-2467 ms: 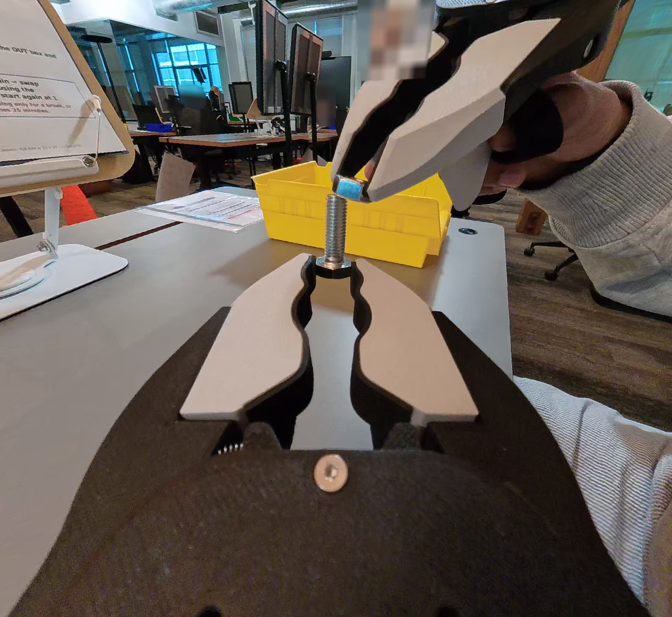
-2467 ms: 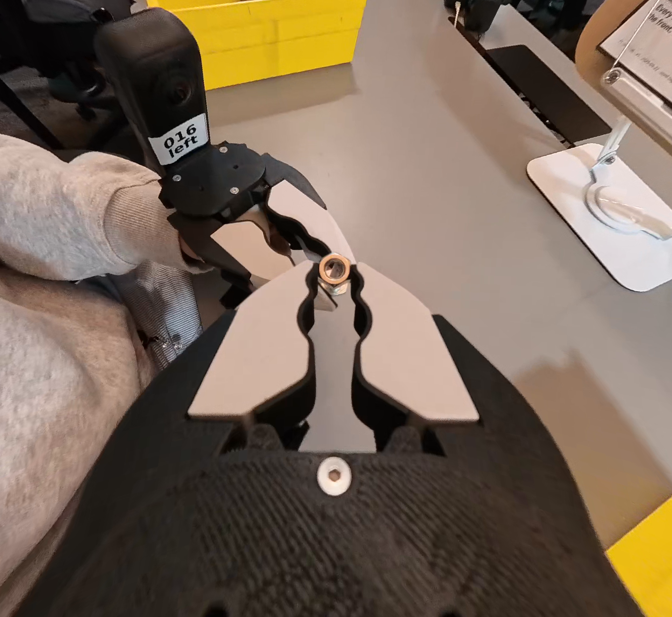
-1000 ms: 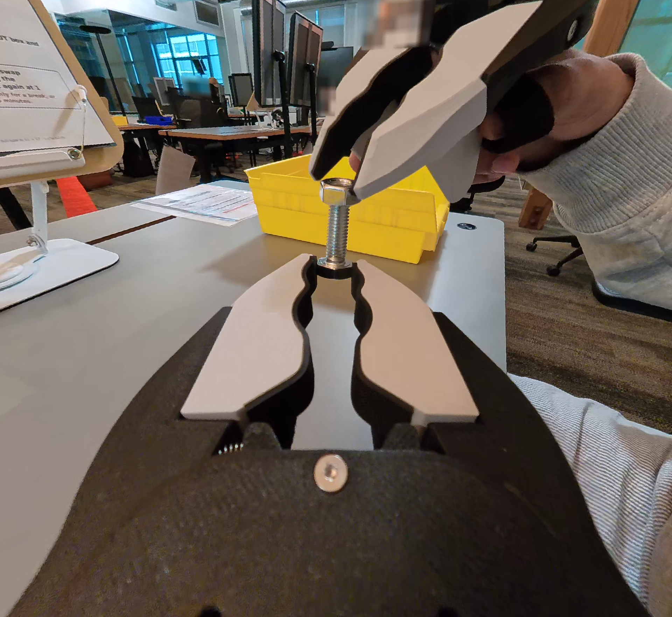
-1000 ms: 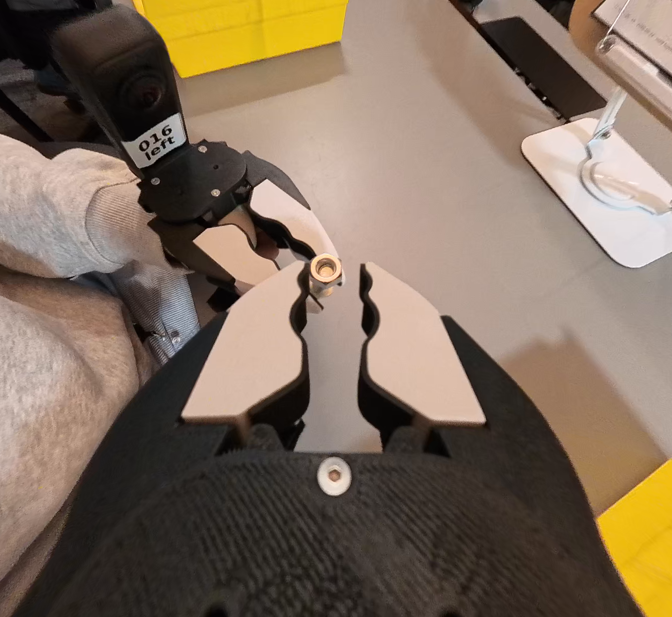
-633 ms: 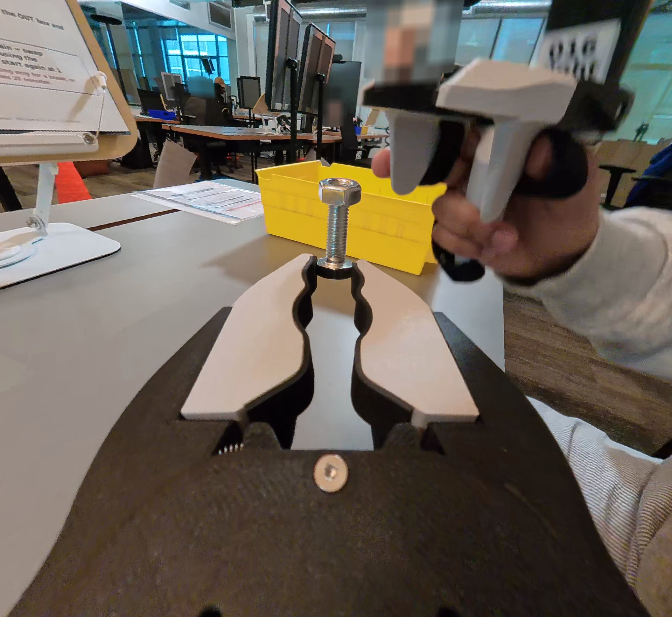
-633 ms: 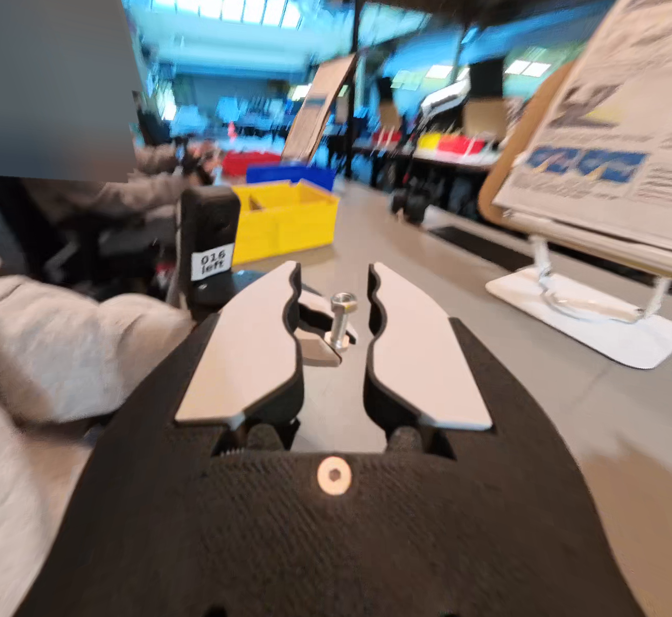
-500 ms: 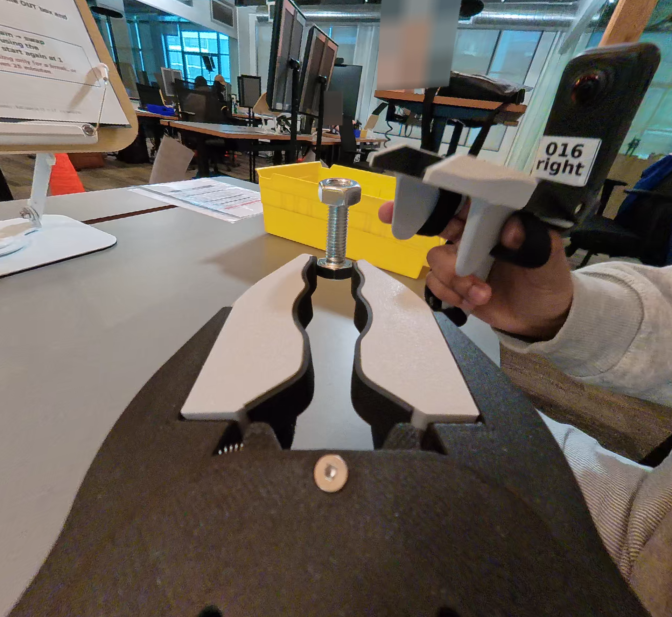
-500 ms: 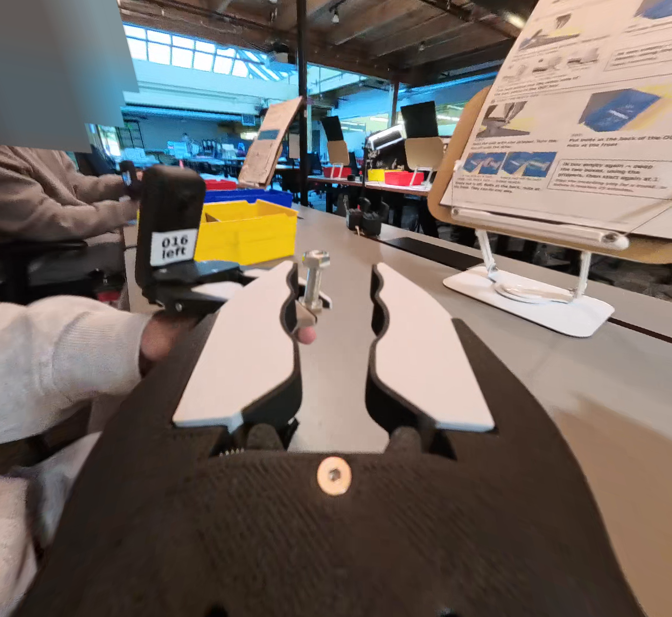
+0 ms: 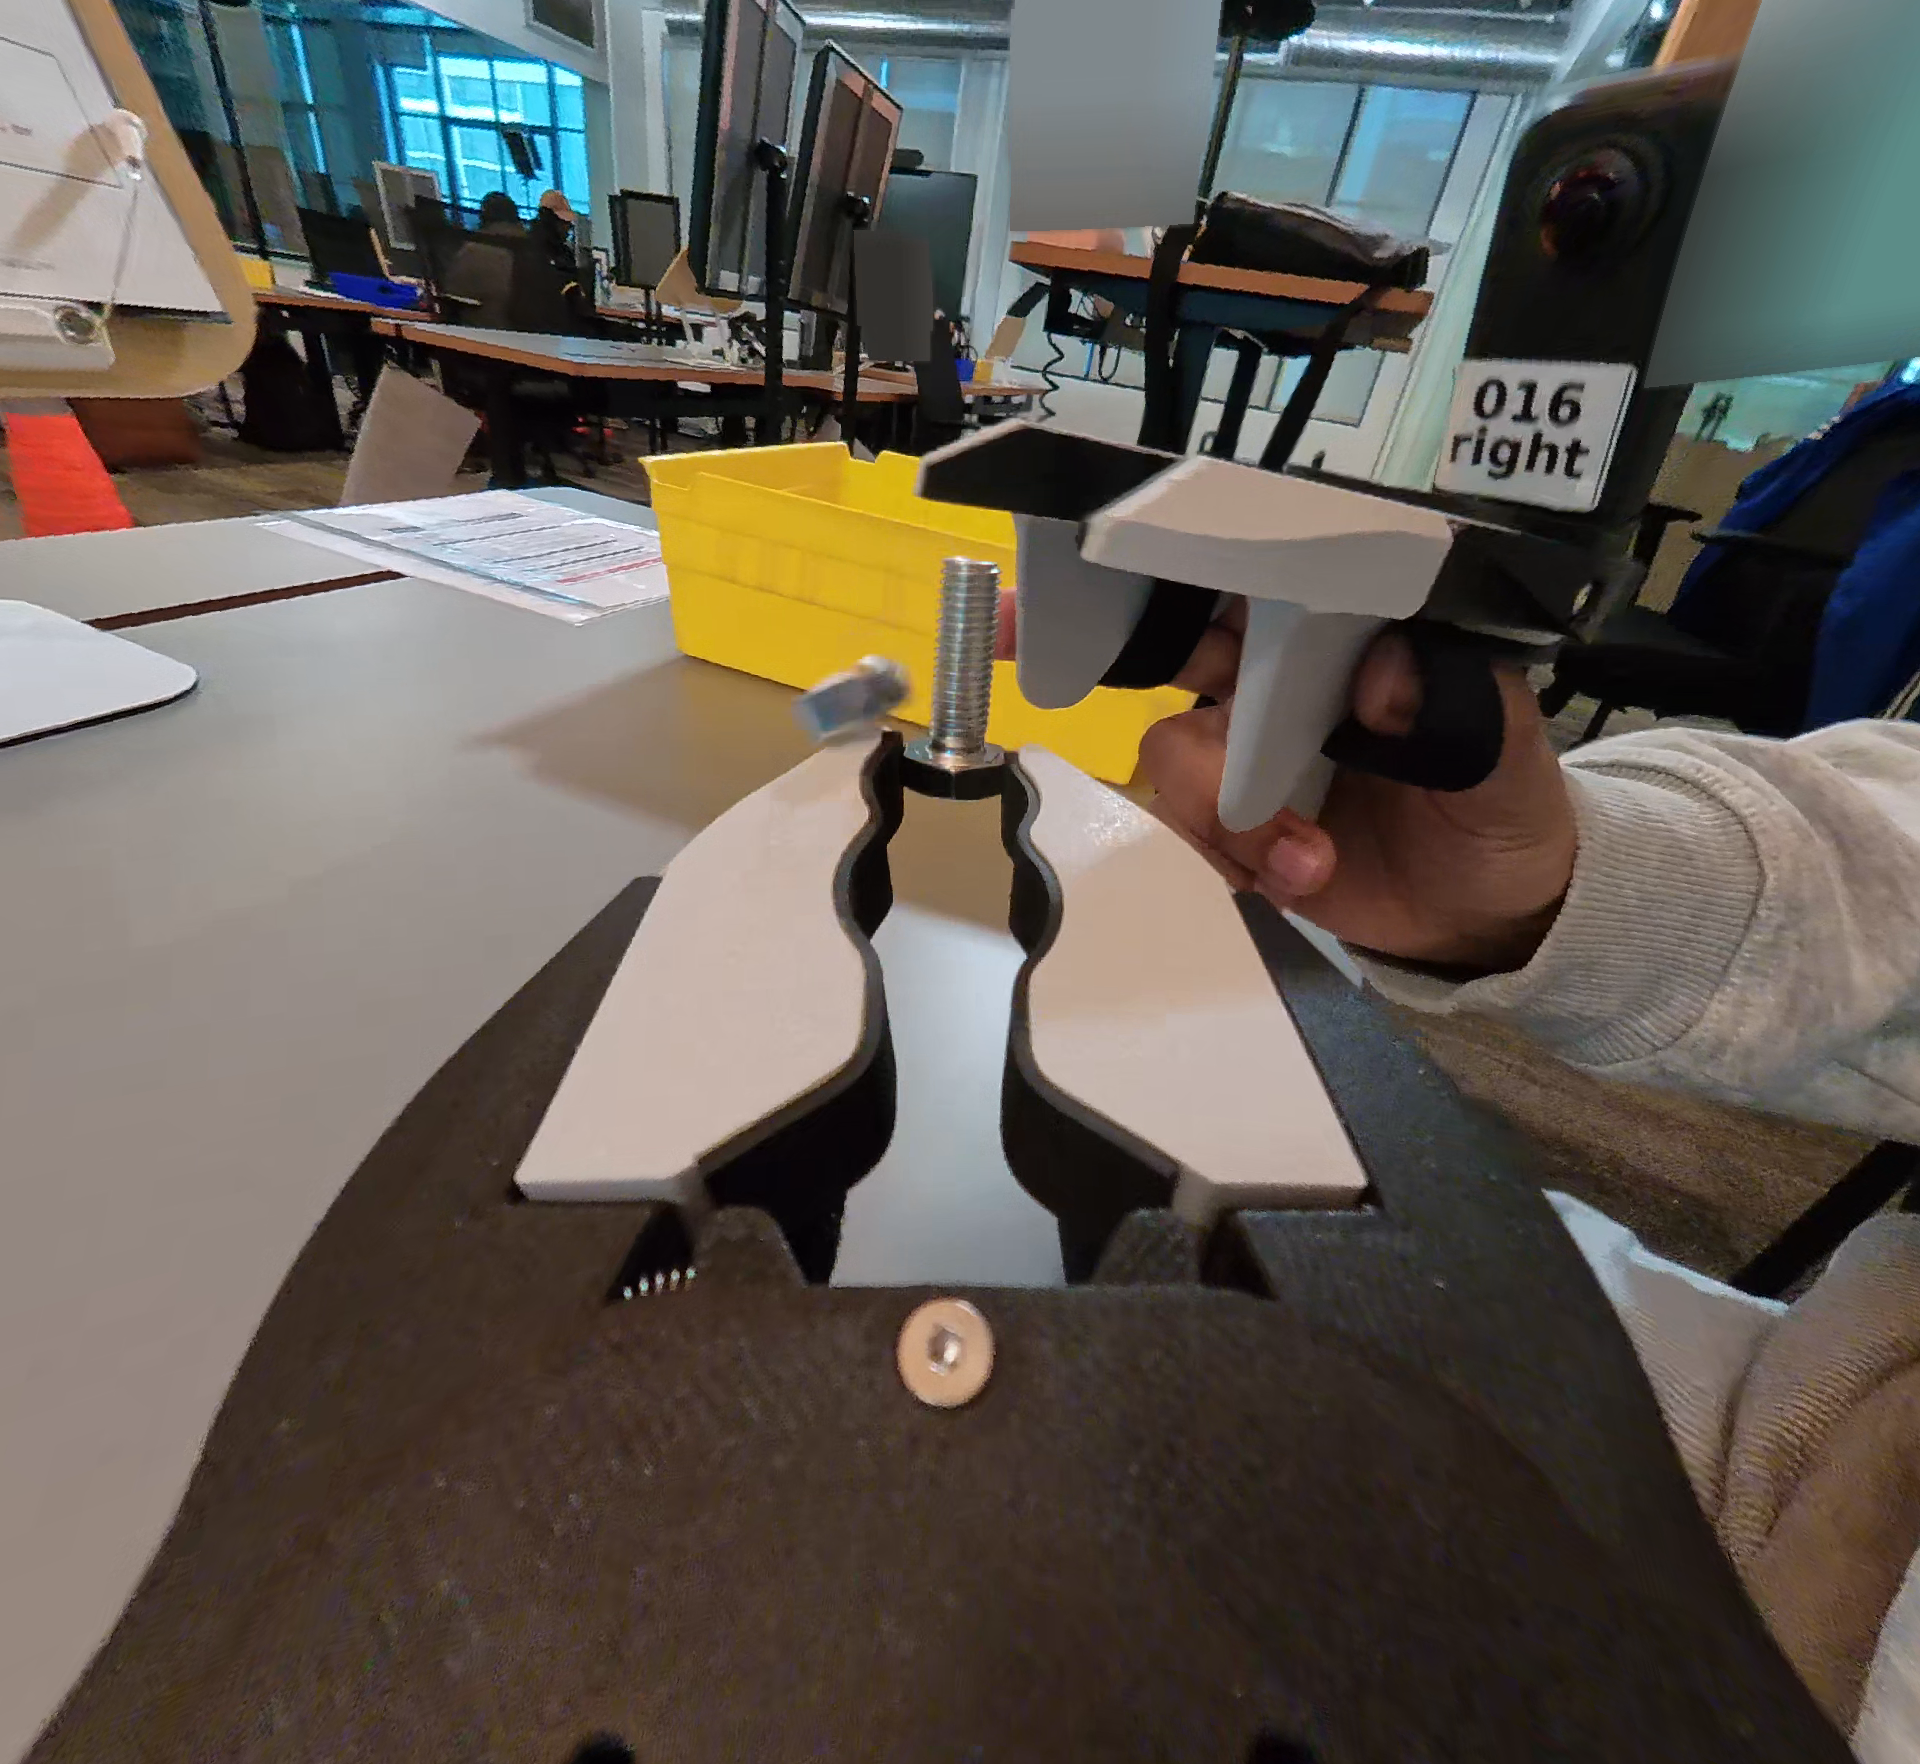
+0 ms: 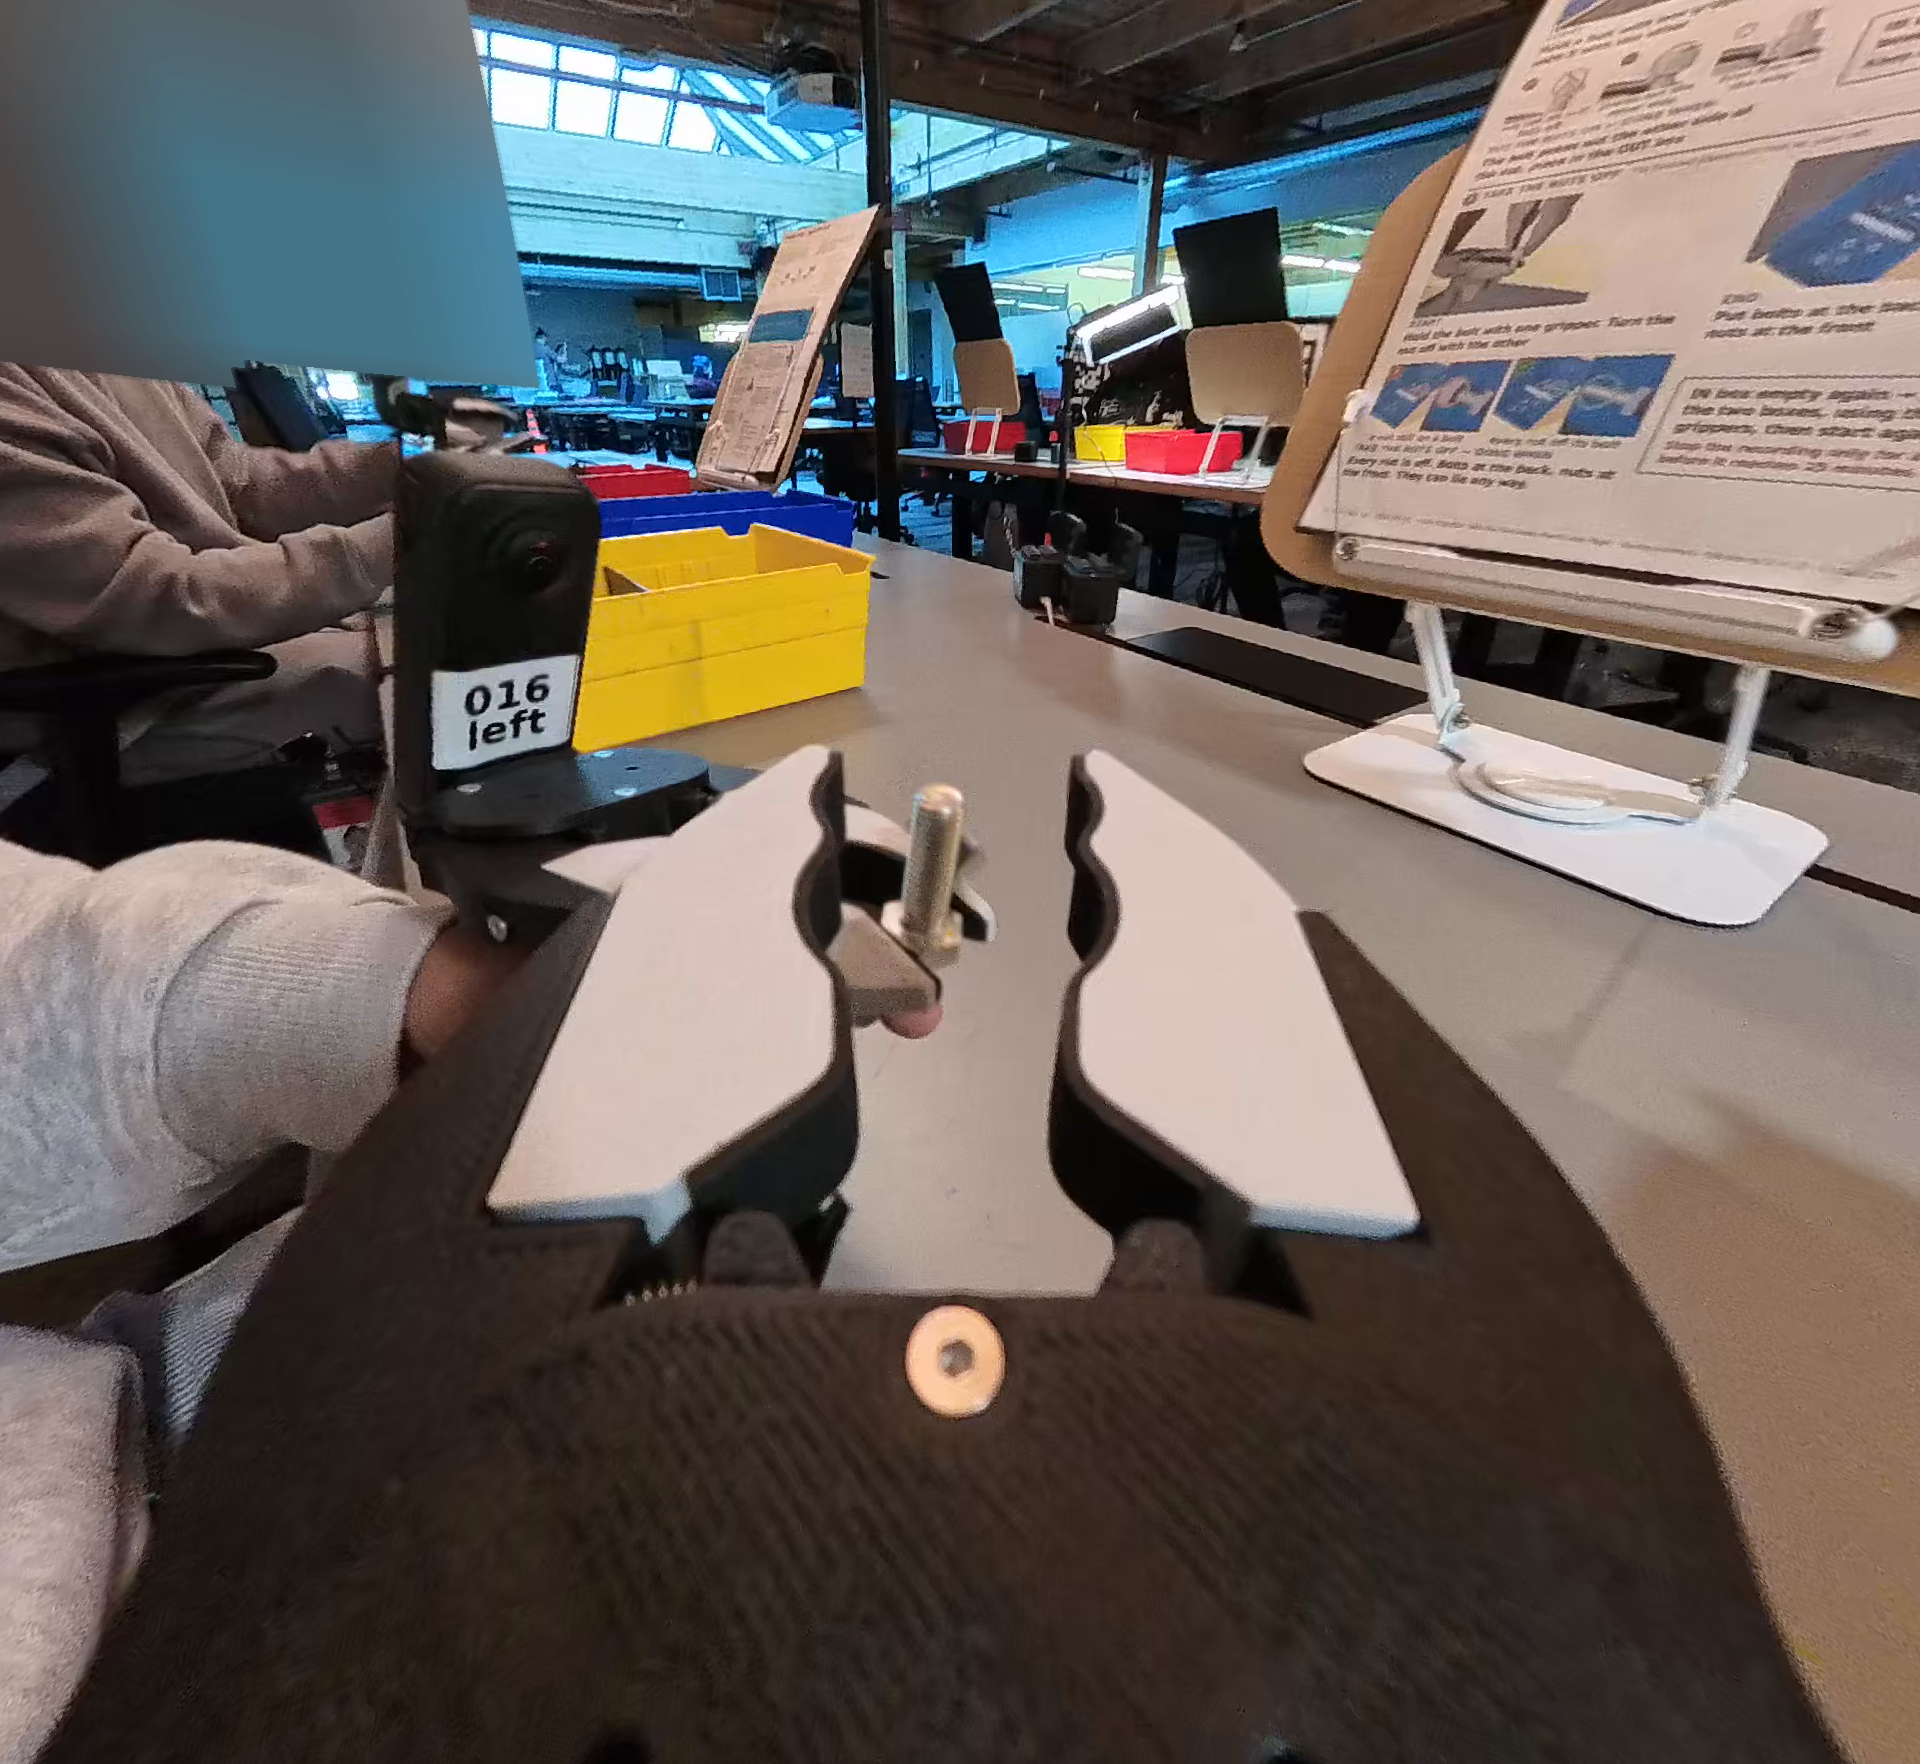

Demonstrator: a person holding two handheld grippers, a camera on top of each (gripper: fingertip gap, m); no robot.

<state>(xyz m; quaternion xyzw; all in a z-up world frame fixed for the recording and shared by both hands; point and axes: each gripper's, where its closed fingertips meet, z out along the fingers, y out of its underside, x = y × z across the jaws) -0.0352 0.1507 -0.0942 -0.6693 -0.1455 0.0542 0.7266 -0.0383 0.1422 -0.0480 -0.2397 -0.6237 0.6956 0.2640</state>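
My left gripper is shut on the hex head of a silver bolt and holds it upright above the grey table, threads bare. A small silver nut, blurred, is in the air just left of the bolt's lower shank, touching nothing I can see. My right gripper is open and empty, level, just right of the bolt's top. In the right wrist view the bolt shows between my open right gripper's fingers, beyond them, held in the left gripper.
A yellow bin stands behind the bolt; it also shows in the right wrist view, with a blue bin behind. A document stand's white base sits on the right. Papers lie far left. A person sits beyond. The left gripper's tips are roughly 4 cm from the right gripper's.
The right gripper let go of the nut, opened, and swung down from above the bolt to level beside it. The nut has left the bolt's tip and is now lower left, blurred.
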